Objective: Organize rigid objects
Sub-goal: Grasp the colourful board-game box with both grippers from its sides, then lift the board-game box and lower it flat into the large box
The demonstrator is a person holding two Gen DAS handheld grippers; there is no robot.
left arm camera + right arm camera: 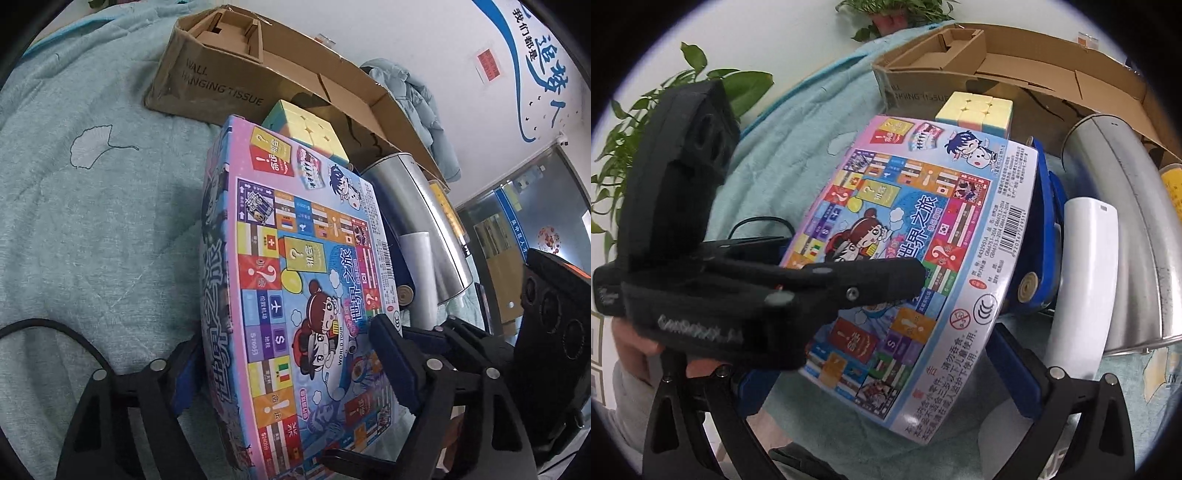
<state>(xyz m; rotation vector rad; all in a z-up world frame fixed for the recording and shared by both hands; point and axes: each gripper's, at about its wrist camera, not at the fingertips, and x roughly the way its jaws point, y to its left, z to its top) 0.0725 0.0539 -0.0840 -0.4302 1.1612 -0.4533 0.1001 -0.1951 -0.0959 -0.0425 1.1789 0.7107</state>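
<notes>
game box (295,280): flat on blanket (92,221), long axis toward carton (229,77)
left gripper (284,362): part open, astride box
right gripper (890,373): wide, holds nothing

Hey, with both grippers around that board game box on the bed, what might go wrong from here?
1. The left gripper straddles only one end of the board game box; lifted there, the far end may sag or twist out.
2. The puzzle cube sits at the box's far edge and may get knocked.
3. The right gripper works close beside the left one, so they may collide.
</notes>
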